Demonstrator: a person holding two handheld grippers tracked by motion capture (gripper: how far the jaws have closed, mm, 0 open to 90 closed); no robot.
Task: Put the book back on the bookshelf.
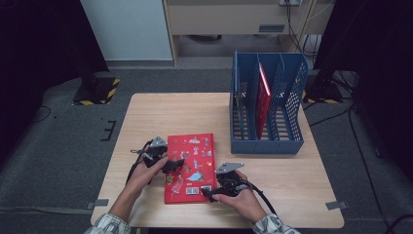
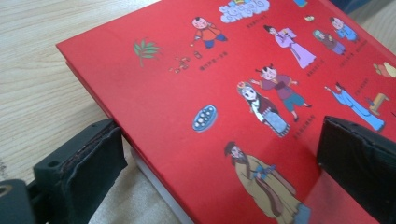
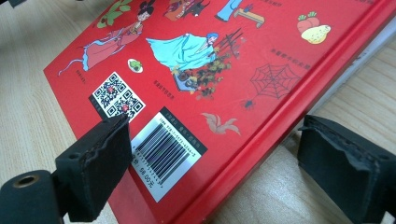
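- looking down from the high view, i see the red picture book [image 1: 190,168] lying flat on the wooden table [image 1: 282,175], back cover up, near the front edge and just left of the blue file rack [image 1: 267,105].
- my left gripper [image 1: 171,165] sits at the book's left edge; in the left gripper view its jaws stand wide, one pad [image 2: 91,170] low beside the page block and the other pad [image 2: 357,161] over the cover, neither pressing on it.
- my right gripper [image 1: 208,191] sits at the book's lower right corner; in the right gripper view its jaws are wide too, one pad [image 3: 100,158] hovering over the cover by the barcode [image 3: 166,149], the other pad [image 3: 341,161] off the spine side above the table.
- whether that left-hand pad touches the cover by the barcode, i cannot tell.
- the book's corner lies between the right jaws, not clamped.
- a second red book [image 1: 263,97] stands upright in a middle slot of the rack, well apart from both grippers.
- a qr code [image 3: 116,100] sits beside the barcode.
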